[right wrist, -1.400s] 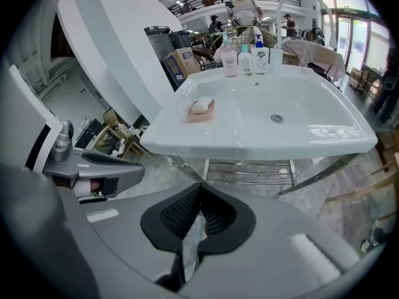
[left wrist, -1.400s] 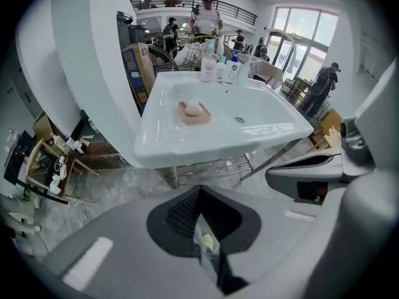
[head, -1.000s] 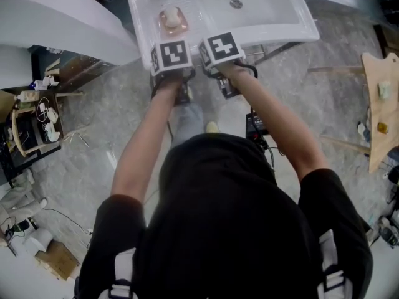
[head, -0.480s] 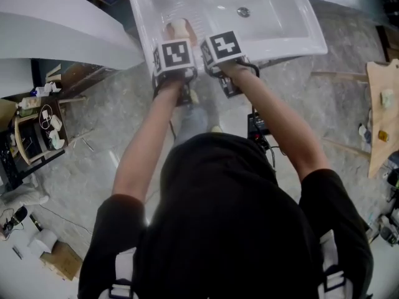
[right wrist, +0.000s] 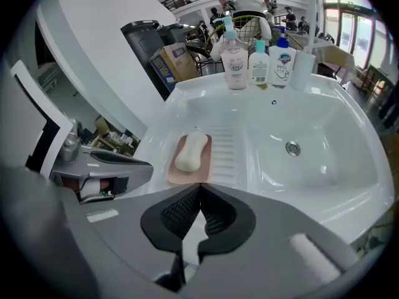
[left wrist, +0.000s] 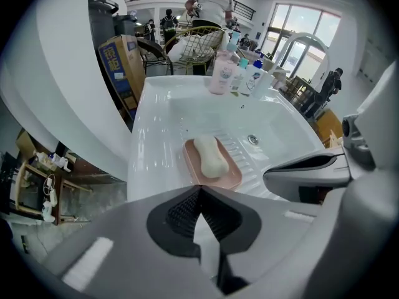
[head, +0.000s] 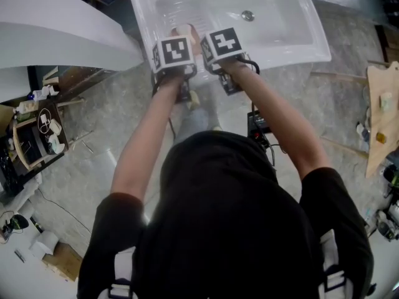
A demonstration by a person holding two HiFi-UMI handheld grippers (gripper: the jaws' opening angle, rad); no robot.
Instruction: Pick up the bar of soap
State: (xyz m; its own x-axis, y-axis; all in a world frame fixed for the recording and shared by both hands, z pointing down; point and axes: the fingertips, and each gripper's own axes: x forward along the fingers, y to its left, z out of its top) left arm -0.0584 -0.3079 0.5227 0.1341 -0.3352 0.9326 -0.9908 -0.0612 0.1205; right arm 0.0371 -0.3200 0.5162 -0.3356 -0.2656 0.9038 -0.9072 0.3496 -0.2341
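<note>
Pressing its jaws fully together, the left gripper (left wrist: 199,189) pinches nothing: the ribbed pads meet along one line and touch no object. The right gripper (right wrist: 199,187) is the same, pads flat against each other and empty. Both hang side by side, close together, over the near rim of a white sink (right wrist: 324,167).

Just beyond the left tips sits a pink dish (left wrist: 232,178) on the sink's ribbed ledge (right wrist: 225,148), and the soap (left wrist: 210,156) lies flat in it, clear of both grippers. From the right tips the dish is ahead and a little to the left. To the right of the ledge the basin drops to a drain (right wrist: 292,147). At the far rim stand three bottles (right wrist: 259,61) in a row.

Past the sink the room is an open hall with a box (left wrist: 121,58), a wire basket (left wrist: 199,42) and people standing far back. A large white curved shell (head: 50,30) fills the left side, and the floor (head: 93,161) looks like pale stone, though the head view is too coarse to be sure.

The pale oblong soap has its long axis running away from the tips toward the bottles, in line with the dish.
</note>
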